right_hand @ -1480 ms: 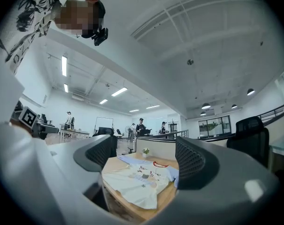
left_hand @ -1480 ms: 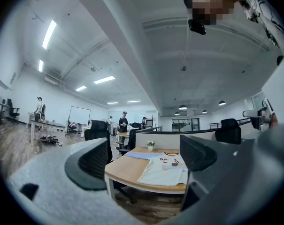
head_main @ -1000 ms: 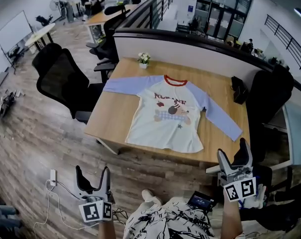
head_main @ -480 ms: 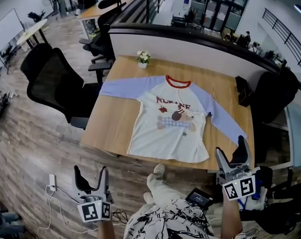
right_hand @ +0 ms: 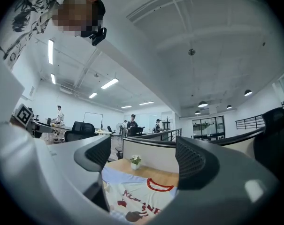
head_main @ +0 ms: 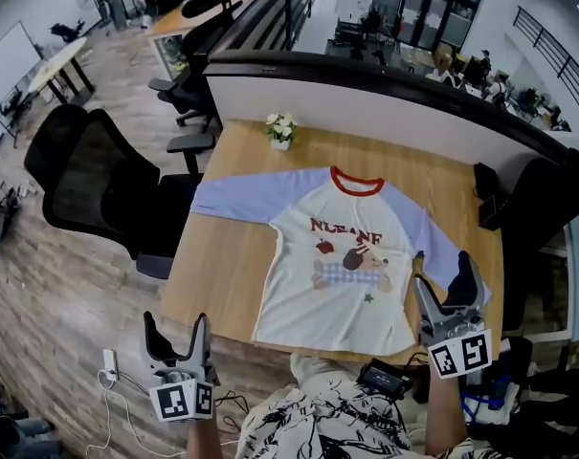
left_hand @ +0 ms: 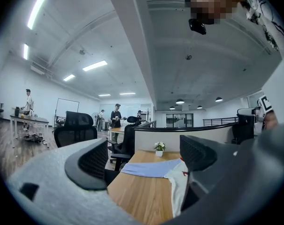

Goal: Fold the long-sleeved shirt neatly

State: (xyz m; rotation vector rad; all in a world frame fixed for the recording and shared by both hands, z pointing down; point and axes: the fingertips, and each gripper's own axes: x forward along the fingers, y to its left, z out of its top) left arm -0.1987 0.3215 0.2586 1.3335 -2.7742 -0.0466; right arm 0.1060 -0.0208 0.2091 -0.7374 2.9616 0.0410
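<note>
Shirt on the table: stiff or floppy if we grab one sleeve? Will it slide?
Probably floppy: the shirt lies flat and thin on the table, its sleeve spread limp; lifted at one point it would likely drape and drag the rest. Likely light for its size. Pushed, it may bunch up rather than slide as one piece on the smooth wood.

Flat shirt [head_main: 342, 256] on table [head_main: 222, 266]; left claw [head_main: 177, 323], right claw [head_main: 442, 280] spread wide.
</note>
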